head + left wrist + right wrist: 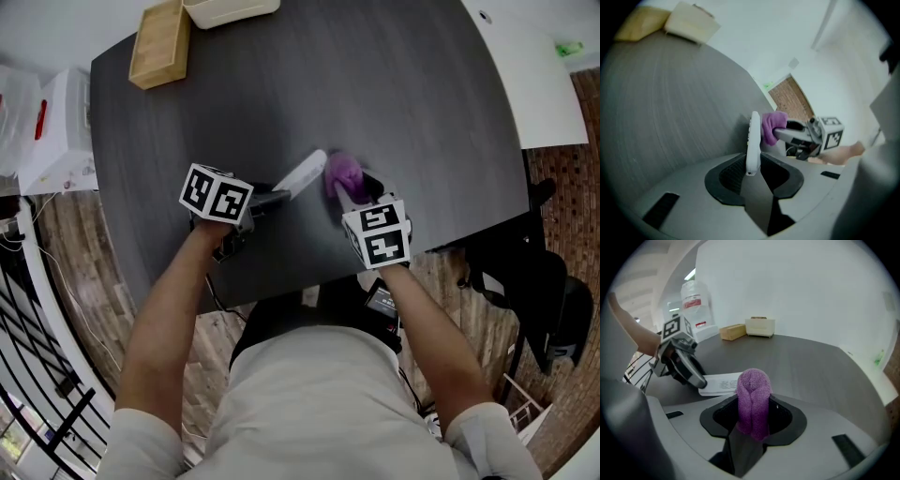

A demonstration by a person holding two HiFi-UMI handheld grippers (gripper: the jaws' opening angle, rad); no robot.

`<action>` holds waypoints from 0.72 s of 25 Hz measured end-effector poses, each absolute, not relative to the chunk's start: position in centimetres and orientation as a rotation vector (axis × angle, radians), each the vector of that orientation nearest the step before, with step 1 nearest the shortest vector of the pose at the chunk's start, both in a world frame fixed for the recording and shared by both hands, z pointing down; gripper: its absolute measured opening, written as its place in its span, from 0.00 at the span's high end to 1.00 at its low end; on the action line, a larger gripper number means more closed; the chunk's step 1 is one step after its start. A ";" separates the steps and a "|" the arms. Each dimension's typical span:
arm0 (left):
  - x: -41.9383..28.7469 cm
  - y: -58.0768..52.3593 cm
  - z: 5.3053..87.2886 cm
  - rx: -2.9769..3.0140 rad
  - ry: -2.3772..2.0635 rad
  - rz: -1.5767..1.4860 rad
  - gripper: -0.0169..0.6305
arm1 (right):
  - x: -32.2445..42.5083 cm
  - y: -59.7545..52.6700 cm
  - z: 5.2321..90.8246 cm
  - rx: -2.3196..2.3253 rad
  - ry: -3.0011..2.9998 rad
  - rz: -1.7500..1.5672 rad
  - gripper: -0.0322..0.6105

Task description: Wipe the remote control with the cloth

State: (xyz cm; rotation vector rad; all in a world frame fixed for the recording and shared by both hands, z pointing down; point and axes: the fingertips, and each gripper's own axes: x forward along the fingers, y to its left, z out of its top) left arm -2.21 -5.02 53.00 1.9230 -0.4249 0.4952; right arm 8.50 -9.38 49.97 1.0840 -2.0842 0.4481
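Wiping step in hand. Left gripper (753,171) fingers clamped on remote (306,174), frame centre, over table (394,84). Right gripper (753,418) fingers clamped on purple cloth (341,174), touching remote's far end. Next, likely: stroke cloth along remote, left hold steady.

No legible text or labels

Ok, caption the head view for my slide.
Left gripper holds white remote; right gripper holds purple cloth against it.
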 end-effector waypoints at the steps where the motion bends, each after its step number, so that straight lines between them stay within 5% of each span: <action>1: -2.1 -4.9 52.7 1.841 -0.393 0.413 0.83 | 7.9 -8.9 50.0 1.094 -2.104 0.503 0.70; 9: -1.5 -3.4 52.0 1.482 -0.357 -0.027 0.83 | 10.1 -12.8 50.5 1.220 -2.081 0.718 0.70; 18: 0.4 -2.5 52.3 1.472 -0.349 -0.019 0.83 | 5.0 -10.1 51.5 1.030 -2.108 0.743 0.71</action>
